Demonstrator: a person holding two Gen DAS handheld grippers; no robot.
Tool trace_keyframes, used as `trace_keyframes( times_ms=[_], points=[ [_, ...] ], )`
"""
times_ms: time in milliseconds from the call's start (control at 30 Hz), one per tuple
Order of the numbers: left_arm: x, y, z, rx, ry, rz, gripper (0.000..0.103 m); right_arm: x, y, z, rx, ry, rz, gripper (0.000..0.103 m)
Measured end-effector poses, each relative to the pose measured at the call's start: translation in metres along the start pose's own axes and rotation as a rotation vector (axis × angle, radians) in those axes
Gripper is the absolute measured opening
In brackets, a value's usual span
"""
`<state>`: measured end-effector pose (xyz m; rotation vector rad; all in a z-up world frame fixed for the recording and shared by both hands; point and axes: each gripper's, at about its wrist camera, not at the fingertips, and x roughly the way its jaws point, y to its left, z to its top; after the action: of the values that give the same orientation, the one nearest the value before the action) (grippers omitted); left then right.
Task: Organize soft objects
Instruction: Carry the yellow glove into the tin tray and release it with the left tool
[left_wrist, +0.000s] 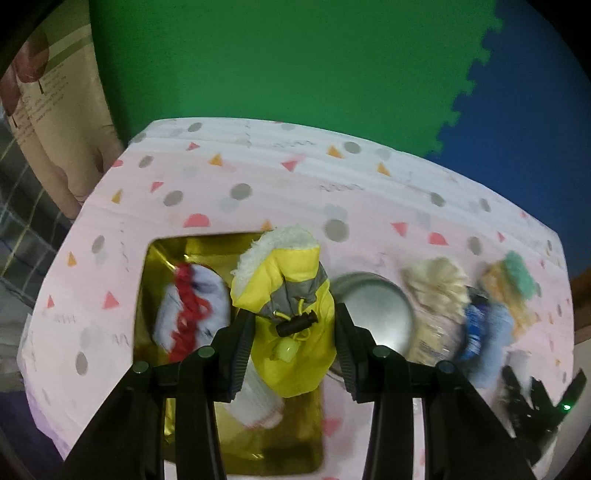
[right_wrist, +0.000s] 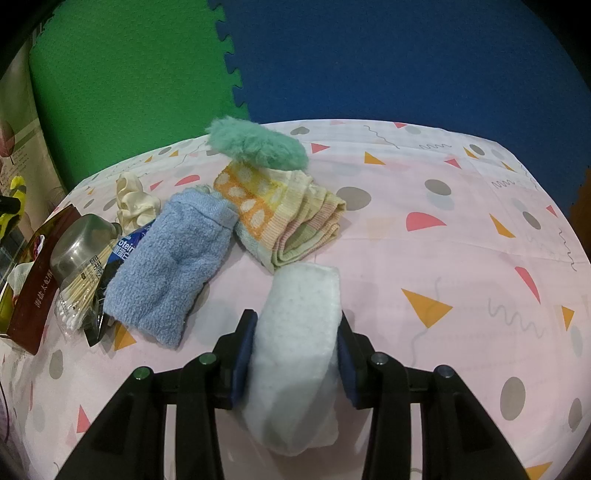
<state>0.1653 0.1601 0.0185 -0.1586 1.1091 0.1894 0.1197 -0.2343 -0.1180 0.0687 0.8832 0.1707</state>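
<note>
Above the gold-lined box (left_wrist: 258, 439) at the left of the table, I am holding a small yellow fleece-lined jacket (left_wrist: 291, 314) in my left gripper (left_wrist: 293, 345). The jaws are standing wide, with each pad beside the garment's edges; I judge the hold to be light, and I cannot tell how firmly the fabric is pinched. A red-and-white knitted item (left_wrist: 192, 310) and a white rolled cloth (left_wrist: 258, 398) are already lying inside the box.

Over the pink patterned tablecloth (right_wrist: 461, 258), my right gripper (right_wrist: 297, 356) is clamping a white folded sponge-like pad (right_wrist: 299, 332) between both pads, which are pressing its sides.

Soft items still waiting on the table: a blue terry cloth (right_wrist: 170, 266), a striped folded towel (right_wrist: 288, 218), a green fluffy puff (right_wrist: 258, 147) and a cream scrunchie (right_wrist: 133, 203). A steel bowl (right_wrist: 79, 243), a pack of cotton swabs (right_wrist: 79, 299) and a dark wrapper (right_wrist: 129, 240) are lying among them and are not, in my judgement, soft goods.

Recommendation for this step: I should be lowering the jacket well inside the box opening before releasing, aiming for the free gold floor nearest me so it is not piling on the knitted item. The dangling toggle and cord could snag on a jaw, so I should open fully and lift straight up. The white pad should follow only once the left gripper is out of the opening.
</note>
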Motion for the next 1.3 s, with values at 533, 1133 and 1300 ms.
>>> trace_keyframes(
  times_ms=[533,1133,1300],
  points=[
    [0.085,0.022,0.011,0.031,0.069,0.078,0.042,0.0,0.0,0.0,0.0,0.0,0.0,0.042],
    [0.097,0.029,0.01,0.048,0.06,0.096,0.067,0.002,0.001,0.0,-0.005,0.001,-0.006,0.042],
    [0.075,0.028,0.001,0.049,0.02,0.072,0.067,0.001,0.001,0.0,-0.009,0.002,-0.01,0.042]
  ],
)
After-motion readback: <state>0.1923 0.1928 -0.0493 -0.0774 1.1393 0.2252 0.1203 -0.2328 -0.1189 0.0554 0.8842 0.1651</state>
